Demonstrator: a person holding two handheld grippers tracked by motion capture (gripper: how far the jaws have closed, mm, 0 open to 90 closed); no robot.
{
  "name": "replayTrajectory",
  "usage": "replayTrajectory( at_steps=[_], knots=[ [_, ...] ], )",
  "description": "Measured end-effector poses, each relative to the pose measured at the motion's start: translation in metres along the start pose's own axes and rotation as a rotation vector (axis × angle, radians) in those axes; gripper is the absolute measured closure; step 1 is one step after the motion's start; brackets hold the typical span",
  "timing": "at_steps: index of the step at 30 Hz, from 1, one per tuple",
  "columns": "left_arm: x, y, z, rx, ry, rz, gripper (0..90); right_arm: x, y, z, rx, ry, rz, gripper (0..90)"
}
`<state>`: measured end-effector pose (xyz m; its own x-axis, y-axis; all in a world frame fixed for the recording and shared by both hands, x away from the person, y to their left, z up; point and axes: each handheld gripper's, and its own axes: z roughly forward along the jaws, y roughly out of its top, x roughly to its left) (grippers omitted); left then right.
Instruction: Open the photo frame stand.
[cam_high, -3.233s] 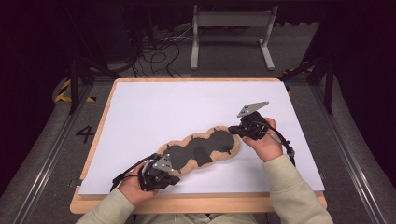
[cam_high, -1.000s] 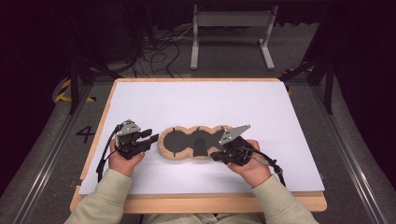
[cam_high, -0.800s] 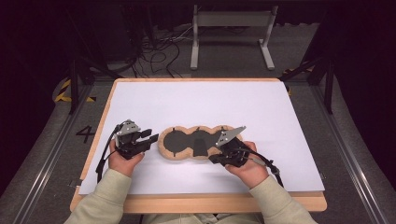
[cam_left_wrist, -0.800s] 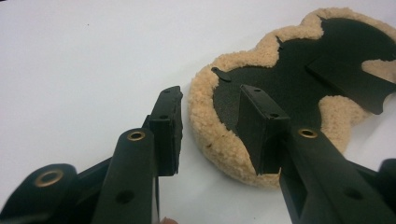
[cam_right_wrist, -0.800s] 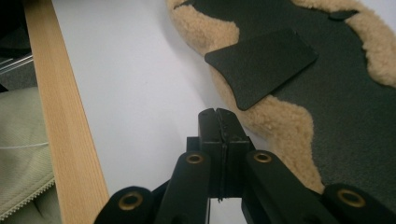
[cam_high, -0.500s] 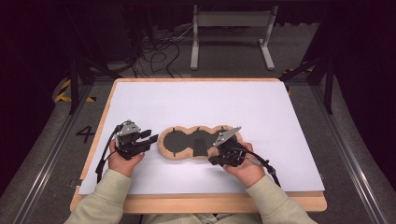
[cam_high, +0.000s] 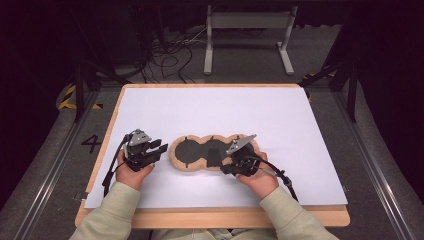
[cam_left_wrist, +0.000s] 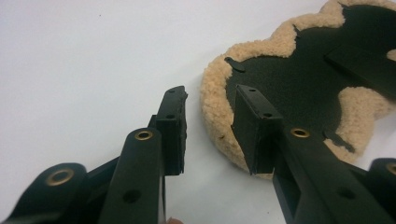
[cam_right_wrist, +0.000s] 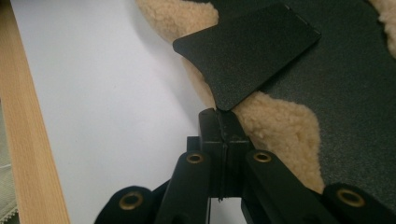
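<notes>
A three-lobed black pad (cam_high: 192, 152) with a tan fleece rim lies flat on the white sheet (cam_high: 210, 115). My right gripper (cam_high: 224, 168) is at the pad's near right edge. In the right gripper view this gripper (cam_right_wrist: 218, 119) is shut on the corner of a thin black flap (cam_right_wrist: 247, 51) that lies back over the fleece rim (cam_right_wrist: 280, 126). My left gripper (cam_high: 159, 148) rests just left of the pad. In the left gripper view it (cam_left_wrist: 208, 100) stands open, one jaw over the paper and the other over the fleece (cam_left_wrist: 219, 98), with nothing pressed between the pads.
The white sheet covers a wooden board (cam_high: 215, 218) whose bare edge runs along the near side. Cables (cam_high: 170, 60) and a metal stand (cam_high: 247, 22) lie on the dark floor beyond the table's far edge.
Since the earliest frame the pad has gone from slanted to level, and the left gripper has come off it to its left. Over the last second the right gripper sank slightly leftward.
</notes>
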<state>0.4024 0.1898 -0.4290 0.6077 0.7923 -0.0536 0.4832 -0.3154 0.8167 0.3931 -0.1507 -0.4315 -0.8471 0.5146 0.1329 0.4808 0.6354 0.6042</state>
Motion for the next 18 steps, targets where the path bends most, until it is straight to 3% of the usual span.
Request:
replayTrajectory(
  at_steps=[3, 12, 18],
  knots=[
    [0.0, 0.0, 0.0, -0.002, -0.003, -0.004, 64.6, 0.0, 0.001, -0.003, -0.017, -0.001, 0.0, 90.0],
    [0.002, -0.001, 0.001, -0.002, -0.015, -0.022, 61.3, -0.002, 0.008, -0.017, -0.154, -0.029, 0.009, 90.0],
    [0.003, -0.001, 0.001, 0.0, -0.021, -0.023, 60.4, -0.001, 0.008, -0.017, -0.173, -0.052, 0.014, 90.0]
  ],
)
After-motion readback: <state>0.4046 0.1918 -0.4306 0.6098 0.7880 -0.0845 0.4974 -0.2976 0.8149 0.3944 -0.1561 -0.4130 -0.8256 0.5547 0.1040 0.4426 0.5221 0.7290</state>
